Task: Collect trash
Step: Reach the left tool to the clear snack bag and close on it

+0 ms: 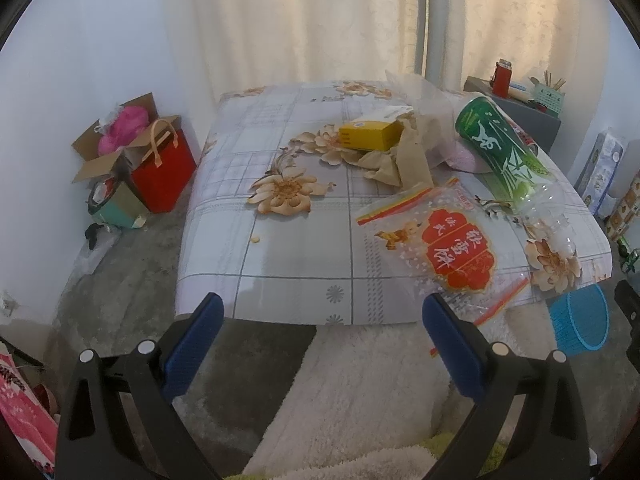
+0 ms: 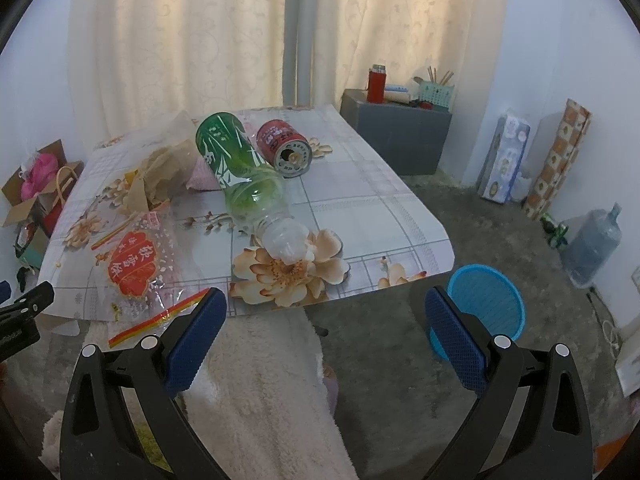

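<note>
Trash lay scattered over a low table (image 2: 360, 184) covered in a glossy grid-and-flower cloth, in a curtained room with grey carpet.

In the centre of the right wrist view, a clear plastic bottle (image 2: 240, 168) with a green label lay on its side, neck toward the near edge, just beside a red can (image 2: 285, 148) also on its side. At centre left sat crumpled brown paper (image 2: 160, 176), and a transparent crinkly snack bag (image 2: 136, 260) overhung the near edge. The left wrist view showed a yellow box (image 1: 372, 134) at upper centre. A round blue basket (image 2: 486, 304) stood on the floor, lower right. The left gripper (image 1: 322, 344) and right gripper (image 2: 326, 340) hovered short of the table, blue ribbed fingers wide apart, holding nothing.
</note>
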Available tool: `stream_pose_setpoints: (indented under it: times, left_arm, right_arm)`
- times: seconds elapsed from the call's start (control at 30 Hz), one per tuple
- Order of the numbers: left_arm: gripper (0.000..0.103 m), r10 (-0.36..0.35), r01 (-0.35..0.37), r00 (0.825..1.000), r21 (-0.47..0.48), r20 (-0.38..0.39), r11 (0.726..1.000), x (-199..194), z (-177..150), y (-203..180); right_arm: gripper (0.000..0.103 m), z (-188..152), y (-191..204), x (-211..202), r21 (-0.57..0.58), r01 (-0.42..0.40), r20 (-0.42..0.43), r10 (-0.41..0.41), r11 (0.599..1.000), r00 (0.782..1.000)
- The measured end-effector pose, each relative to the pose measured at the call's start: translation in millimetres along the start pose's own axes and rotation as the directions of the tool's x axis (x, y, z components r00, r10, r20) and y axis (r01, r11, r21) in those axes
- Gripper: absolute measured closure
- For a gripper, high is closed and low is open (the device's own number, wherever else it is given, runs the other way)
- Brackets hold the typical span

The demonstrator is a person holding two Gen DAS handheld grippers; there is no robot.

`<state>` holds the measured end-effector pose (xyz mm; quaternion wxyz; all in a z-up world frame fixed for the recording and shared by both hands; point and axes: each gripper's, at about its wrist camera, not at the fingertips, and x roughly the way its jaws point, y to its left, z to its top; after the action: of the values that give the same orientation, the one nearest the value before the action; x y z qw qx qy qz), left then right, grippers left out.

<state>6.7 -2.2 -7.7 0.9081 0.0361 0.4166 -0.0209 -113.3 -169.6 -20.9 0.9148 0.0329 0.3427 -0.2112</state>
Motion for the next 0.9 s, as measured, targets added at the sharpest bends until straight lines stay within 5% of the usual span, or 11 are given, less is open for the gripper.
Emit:
stream_pose_setpoints:
  times: [0.3,0.53,0.9]
  left_arm:
    - [0.006,-0.127,0.127,0.992,-0.035,0.027,0.991,13,9,4]
    - [0.006,-0.312,0.312,0.95,-0.065,0.004,0.948,28,23,-8]
    - [0.006,-0.181,0.16,0.976,-0.167,-0.119,0.973,76,37,-43]
  right_arm:
    - [0.008,4,-5,14,0.031,-0.05,-0.007,0.05,0.998,0.999]
    - [0.008,12,-7,33,0.022,-0.11,-0.02,0.11,0.994,0.994]
    - [0.008,19,-20,66,0.065,-0.197,-0.08,0.202,0.978,0.976]
